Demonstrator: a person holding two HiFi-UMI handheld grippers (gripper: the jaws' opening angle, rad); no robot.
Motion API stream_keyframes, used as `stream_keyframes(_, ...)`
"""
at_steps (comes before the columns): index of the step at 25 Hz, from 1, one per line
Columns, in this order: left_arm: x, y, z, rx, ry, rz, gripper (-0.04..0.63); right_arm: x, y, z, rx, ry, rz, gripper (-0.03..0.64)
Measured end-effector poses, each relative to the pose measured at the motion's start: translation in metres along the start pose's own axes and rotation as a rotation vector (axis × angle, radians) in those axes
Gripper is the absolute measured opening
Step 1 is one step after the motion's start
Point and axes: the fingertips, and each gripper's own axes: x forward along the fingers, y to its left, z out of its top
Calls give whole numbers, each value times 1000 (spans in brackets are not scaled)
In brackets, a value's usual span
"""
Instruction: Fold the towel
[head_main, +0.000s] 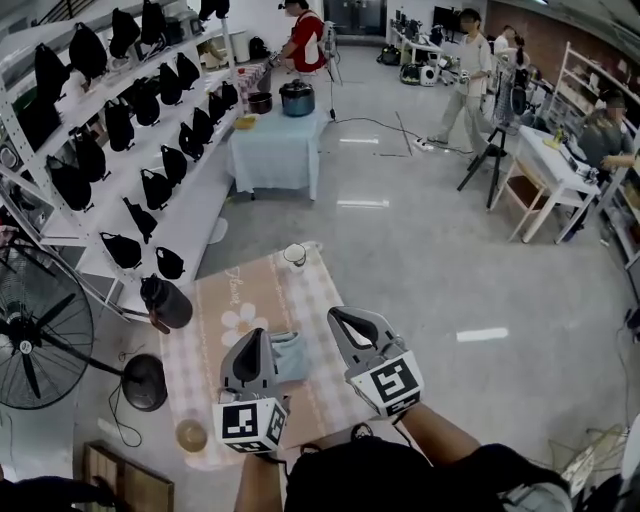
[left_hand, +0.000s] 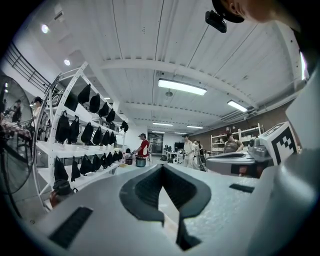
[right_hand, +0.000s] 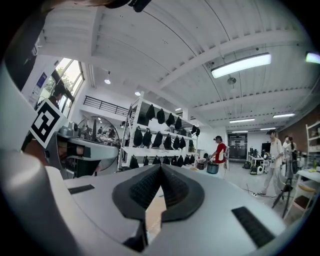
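The towel (head_main: 289, 356), a small blue-grey folded bundle, lies on the pink checked tablecloth (head_main: 235, 300) in the head view. My left gripper (head_main: 257, 336) hovers just left of it, partly covering its edge. My right gripper (head_main: 339, 319) is held to the right of it. Both point level, away from me, above the table. In the left gripper view the left gripper (left_hand: 161, 168) has its jaws together with nothing between them. The right gripper (right_hand: 160, 168) in its own view is likewise shut and empty. Neither gripper view shows the towel.
A glass cup (head_main: 294, 256) stands at the cloth's far end, a black bottle (head_main: 166, 301) at its left edge, a small brown dish (head_main: 191, 435) near the front left corner. A floor fan (head_main: 40, 335) and shelves of black bags (head_main: 150, 120) line the left. People work farther back.
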Motion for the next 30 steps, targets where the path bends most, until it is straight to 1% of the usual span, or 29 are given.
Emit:
stream_keyframes(16,-1,-8,-6,-9,11,-25,5,-6,3,-4,2,8,-2,0)
stream_keyframes(30,2,-7,-11,-15,20,-28,5,-8,0,-8,12,11,-15,0)
